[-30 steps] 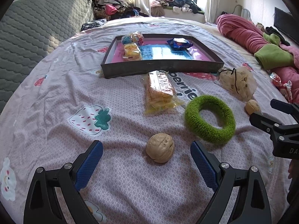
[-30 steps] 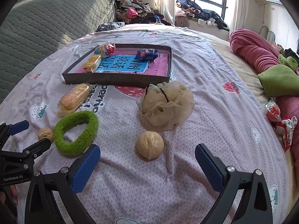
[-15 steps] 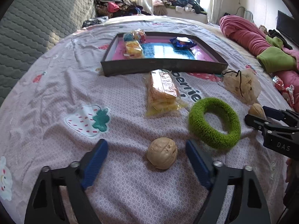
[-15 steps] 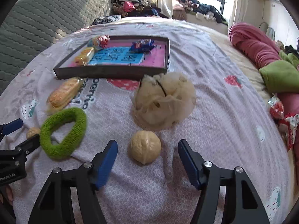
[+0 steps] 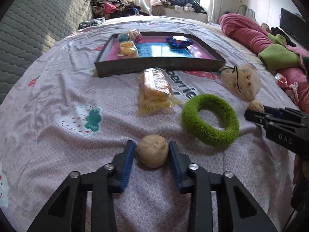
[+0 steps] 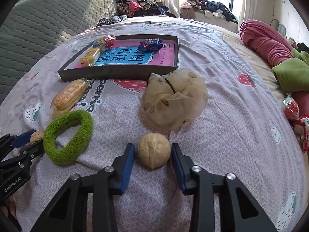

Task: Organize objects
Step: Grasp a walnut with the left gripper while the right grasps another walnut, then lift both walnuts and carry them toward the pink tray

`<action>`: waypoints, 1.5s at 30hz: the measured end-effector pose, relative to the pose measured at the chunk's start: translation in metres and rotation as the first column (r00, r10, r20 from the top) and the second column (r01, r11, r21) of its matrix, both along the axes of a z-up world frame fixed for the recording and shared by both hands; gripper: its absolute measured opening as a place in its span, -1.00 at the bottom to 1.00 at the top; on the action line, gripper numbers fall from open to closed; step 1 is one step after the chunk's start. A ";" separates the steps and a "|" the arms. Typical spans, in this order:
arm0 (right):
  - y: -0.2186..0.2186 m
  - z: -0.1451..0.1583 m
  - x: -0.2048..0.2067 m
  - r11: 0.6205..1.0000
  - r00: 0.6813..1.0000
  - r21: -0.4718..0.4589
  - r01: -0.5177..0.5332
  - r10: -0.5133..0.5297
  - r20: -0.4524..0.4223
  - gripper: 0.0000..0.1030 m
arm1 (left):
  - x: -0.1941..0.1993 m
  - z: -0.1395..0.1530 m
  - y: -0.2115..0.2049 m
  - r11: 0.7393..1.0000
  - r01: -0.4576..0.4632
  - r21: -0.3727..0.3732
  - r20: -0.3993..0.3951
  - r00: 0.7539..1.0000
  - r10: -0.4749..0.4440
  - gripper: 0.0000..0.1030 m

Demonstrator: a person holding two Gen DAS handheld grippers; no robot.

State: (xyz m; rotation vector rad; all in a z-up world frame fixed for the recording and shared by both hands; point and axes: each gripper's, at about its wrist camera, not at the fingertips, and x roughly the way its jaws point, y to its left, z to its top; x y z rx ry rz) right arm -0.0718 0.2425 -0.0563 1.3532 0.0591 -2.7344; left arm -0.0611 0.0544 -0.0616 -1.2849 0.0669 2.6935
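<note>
Two walnuts, one pinched in each gripper, on the bed.

Left gripper: blue fingers narrow, both pads against the left walnut, which rests on the bedsheet. Right gripper: fingers narrow, clamped on the right walnut, also on the sheet. Count: 2 walnuts; 1 green ring between them; 1 mesh pouch just beyond the right walnut; 1 cracker pack in front of 1 dark tray holding 3 snack packets. Change from 0.5 s ago: both pairs of fingers stood wide around their walnuts, and have now closed onto them.
</note>
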 end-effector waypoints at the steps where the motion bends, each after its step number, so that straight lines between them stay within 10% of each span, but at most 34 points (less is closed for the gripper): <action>1: 0.000 0.000 0.000 1.000 1.000 0.002 -0.002 0.002 0.000 -0.34 | 0.000 0.000 0.000 1.000 0.003 0.001 0.002 1.000 -0.003 -0.33; 45: -0.047 0.061 0.070 0.980 0.975 -0.112 -0.164 0.144 -0.166 -0.35 | 0.047 0.060 -0.025 0.993 -0.115 0.019 -0.092 0.989 0.116 -0.34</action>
